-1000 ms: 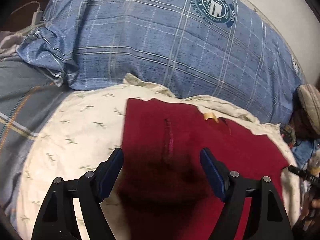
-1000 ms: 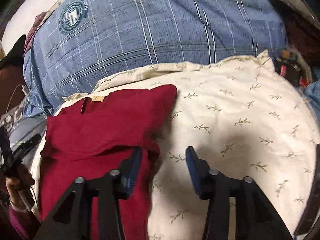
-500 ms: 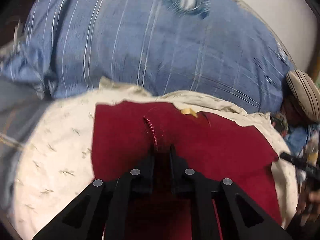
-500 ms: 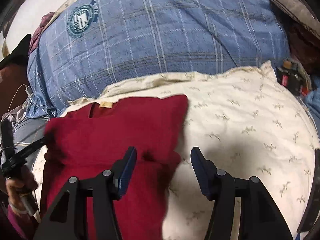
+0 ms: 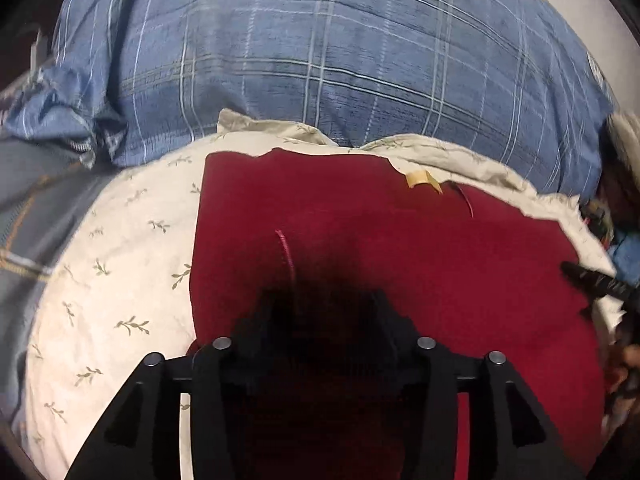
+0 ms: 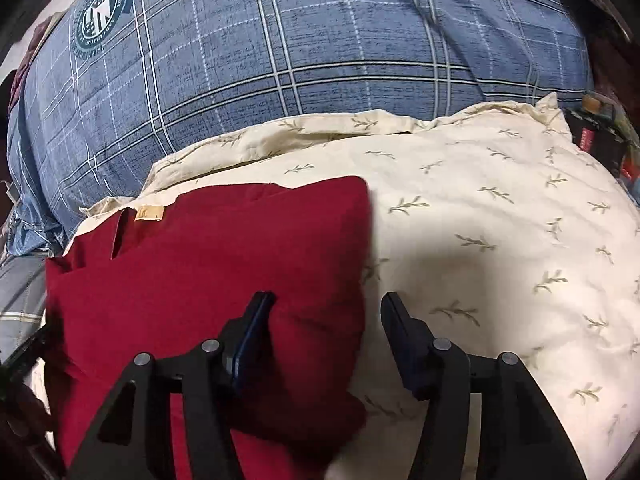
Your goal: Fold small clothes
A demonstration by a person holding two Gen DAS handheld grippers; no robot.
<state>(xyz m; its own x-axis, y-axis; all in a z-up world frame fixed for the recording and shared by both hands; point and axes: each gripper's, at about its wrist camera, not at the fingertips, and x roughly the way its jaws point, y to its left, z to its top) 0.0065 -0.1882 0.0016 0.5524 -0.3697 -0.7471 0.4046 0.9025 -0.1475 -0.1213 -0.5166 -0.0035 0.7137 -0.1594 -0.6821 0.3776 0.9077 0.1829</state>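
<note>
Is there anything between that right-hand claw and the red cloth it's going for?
Nothing visible is in the way. The right gripper is open, its fingers straddling the red garment's edge on the cream leaf-print pillow. No other item lies between them.

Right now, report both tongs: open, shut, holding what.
Left tongs: tips blurred and dark over the red garment; cannot tell.
Right tongs: open, holding nothing, straddling the red garment's edge.

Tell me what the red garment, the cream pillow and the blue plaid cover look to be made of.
Red garment: soft matte cloth, maybe knit cotton; it creases gently without shine. Cream pillow: thin woven cotton-like case, printed sprigs, fine wrinkles along its edge. Blue plaid cover: coarser woven fabric, slubby streaked texture. Fibres cannot be confirmed.
</note>
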